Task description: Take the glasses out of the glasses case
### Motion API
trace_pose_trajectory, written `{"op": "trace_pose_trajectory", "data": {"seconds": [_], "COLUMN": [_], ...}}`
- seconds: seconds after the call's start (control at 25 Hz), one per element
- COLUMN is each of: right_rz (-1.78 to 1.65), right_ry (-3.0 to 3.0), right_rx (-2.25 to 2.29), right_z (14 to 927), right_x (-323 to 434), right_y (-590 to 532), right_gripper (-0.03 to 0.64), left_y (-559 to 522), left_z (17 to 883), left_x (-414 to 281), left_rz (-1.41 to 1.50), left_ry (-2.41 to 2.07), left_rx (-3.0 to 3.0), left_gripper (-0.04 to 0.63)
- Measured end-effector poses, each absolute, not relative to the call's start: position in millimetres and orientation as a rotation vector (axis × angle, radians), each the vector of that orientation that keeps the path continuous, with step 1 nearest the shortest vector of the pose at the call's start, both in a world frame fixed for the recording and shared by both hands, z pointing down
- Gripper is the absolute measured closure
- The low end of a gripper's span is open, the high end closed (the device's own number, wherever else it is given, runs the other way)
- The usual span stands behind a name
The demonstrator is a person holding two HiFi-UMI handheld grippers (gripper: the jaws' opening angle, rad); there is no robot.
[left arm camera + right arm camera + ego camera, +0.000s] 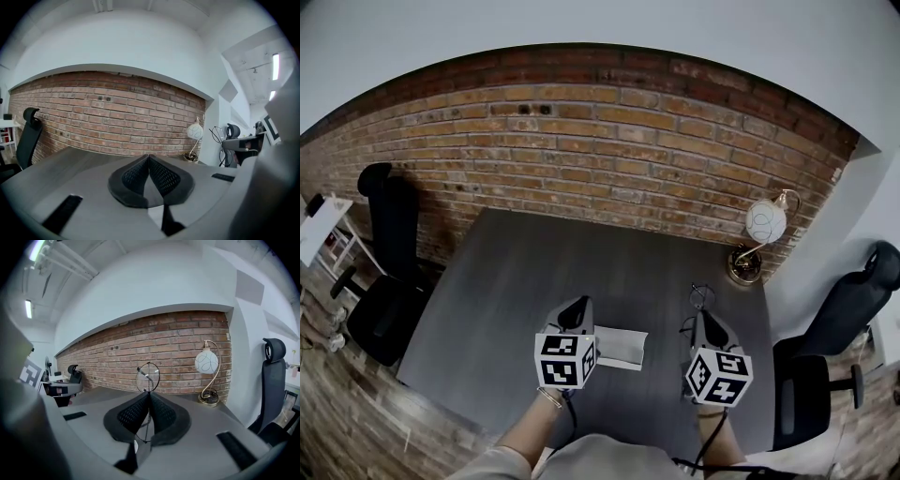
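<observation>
The right gripper (149, 393) has its jaws pinched nearly together on the thin black wire-rimmed round glasses (148, 378). The frame runs down between the ribbed black pads, and one round lens stands upright above the fingertips at 12 o'clock. In the head view the right gripper (703, 317) holds the glasses (701, 297) out of their case and over the dark grey table (534, 272), toward its right end. The pale grey rectangular glasses case (621, 345) lies flat on the table at 9 o'clock from the right gripper, apart from the glasses and between the two grippers. The left gripper (578, 302) is just beside the case, at about 10 o'clock from it. In its own view the left gripper (149, 157) has its jaws closed tip to tip with nothing between them. A lamp with a white globe shade and curved brass stem (764, 223) stands on the table's far right corner, at 1 o'clock from the glasses. A red brick wall (600, 141) runs behind the table. A black office chair (384, 272) stands at 9 o'clock off the table, and another black office chair (834, 337) at 3 o'clock.
</observation>
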State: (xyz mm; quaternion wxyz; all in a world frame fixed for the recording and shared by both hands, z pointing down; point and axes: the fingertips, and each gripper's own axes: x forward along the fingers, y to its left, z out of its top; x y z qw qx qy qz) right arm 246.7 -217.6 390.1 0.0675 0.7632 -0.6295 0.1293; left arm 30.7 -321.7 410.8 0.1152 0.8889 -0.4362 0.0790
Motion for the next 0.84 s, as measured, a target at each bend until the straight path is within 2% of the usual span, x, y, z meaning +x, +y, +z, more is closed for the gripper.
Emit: {"op": "trace_pose_trajectory", "data": {"seconds": [0.84], "right_rz": [0.405], "right_ry": [-1.917], "right_rx": [2.299], "right_z": [389.9], "right_x": [247.4], "right_y": [-216.2], "right_gripper": [0.578], "left_y": [-320.2], "left_z": [418.4], "left_x": [22.1], "left_rz": [0.234], "left_ry": [-1.305], "left_rx": [2.564], "left_gripper": [0.577]}}
